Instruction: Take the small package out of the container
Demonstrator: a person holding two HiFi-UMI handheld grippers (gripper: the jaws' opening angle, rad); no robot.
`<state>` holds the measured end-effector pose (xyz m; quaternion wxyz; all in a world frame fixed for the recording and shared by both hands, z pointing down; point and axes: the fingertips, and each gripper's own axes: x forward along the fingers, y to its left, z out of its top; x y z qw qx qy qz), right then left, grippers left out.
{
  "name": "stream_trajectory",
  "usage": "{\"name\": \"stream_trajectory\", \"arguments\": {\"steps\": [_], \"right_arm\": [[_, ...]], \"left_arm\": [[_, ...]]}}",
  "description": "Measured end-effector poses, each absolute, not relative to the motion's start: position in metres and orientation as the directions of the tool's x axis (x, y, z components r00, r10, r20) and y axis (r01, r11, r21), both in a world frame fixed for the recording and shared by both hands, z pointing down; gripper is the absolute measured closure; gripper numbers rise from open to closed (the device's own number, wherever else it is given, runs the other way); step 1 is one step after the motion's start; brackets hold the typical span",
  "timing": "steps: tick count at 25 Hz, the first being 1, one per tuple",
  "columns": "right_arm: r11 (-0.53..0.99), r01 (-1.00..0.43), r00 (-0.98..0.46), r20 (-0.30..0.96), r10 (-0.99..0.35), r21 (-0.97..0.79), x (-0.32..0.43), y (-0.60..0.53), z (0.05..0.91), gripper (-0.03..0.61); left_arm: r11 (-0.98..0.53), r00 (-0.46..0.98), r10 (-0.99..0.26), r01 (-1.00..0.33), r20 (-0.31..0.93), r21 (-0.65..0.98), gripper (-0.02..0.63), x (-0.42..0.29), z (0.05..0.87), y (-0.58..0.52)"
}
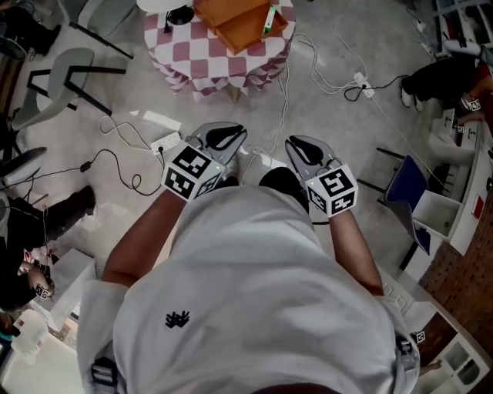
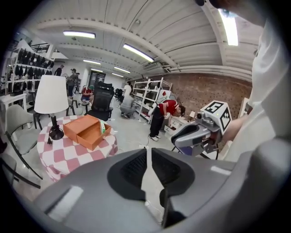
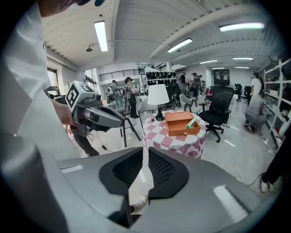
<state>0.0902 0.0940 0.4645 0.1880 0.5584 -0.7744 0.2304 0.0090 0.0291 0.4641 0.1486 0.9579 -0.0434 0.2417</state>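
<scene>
An orange open container [image 1: 235,25] stands on a round table with a red-and-white checked cloth [image 1: 185,54], well ahead of me. A small green-and-white package [image 1: 269,18] lies at the container's right side. I hold both grippers close to my body, above the floor and far from the table. My left gripper [image 1: 223,138] is shut and empty. On my right gripper [image 1: 306,148] the jaws stand a narrow slit apart with nothing between them. The left gripper view shows the container [image 2: 86,132] and package [image 2: 102,128]; the right gripper view shows the same container [image 3: 182,124] and package [image 3: 191,123].
A white lamp [image 3: 158,96] stands on the table behind the container. Cables [image 1: 115,161] and a power strip [image 1: 362,81] lie on the floor between me and the table. Chairs [image 1: 65,77] stand at the left. An office chair [image 3: 218,107], shelves and several people fill the room beyond.
</scene>
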Motion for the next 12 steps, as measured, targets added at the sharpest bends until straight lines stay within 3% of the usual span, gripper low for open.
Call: {"name": "stream_trajectory", "arguments": {"steps": [12], "right_arm": [[0.477,-0.876,-0.424,0.576,-0.699,-0.065,0.154,-0.04,0.471,0.538]], "left_arm": [[-0.891,0.857,-0.177,-0.349,0.484,0.291,0.526,0.023,0.47,-0.069]]}}
